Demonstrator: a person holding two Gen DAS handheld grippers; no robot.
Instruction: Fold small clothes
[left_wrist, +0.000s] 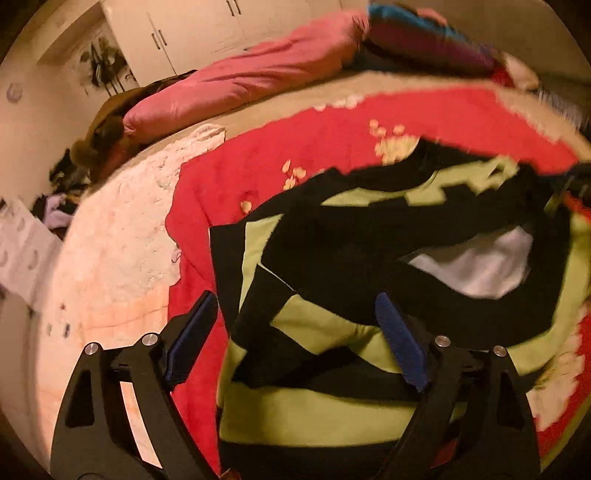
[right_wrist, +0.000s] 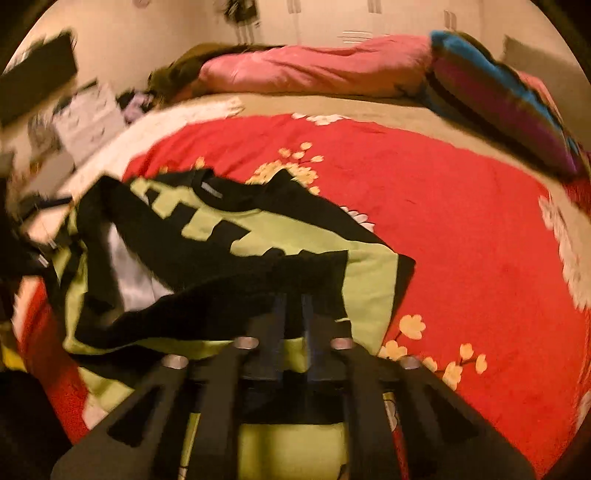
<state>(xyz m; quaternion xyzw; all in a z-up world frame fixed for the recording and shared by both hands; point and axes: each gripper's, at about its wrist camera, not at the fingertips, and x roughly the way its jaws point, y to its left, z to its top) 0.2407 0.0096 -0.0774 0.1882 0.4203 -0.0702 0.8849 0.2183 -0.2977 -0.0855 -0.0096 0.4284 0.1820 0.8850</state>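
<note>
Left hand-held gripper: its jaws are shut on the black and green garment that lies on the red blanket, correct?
Not quite. The left hand-held gripper has its jaws spread wide, with no pad pressing on the black and green garment, as the left wrist view shows. The garment does lie on the red blanket.

Pretty clearly somebody's bedroom at home. There's a big bed with a red fleece blanket printed with pale blossoms (right_wrist: 461, 229) spread over it, a puffy pink duvet (right_wrist: 317, 66) bunched along the far side, and a striped blue and purple pillow (right_wrist: 506, 107) at the corner. White wardrobe doors with dark handles (left_wrist: 162, 40) line the back wall, with clothes heaped on the floor (left_wrist: 59, 210).
</note>
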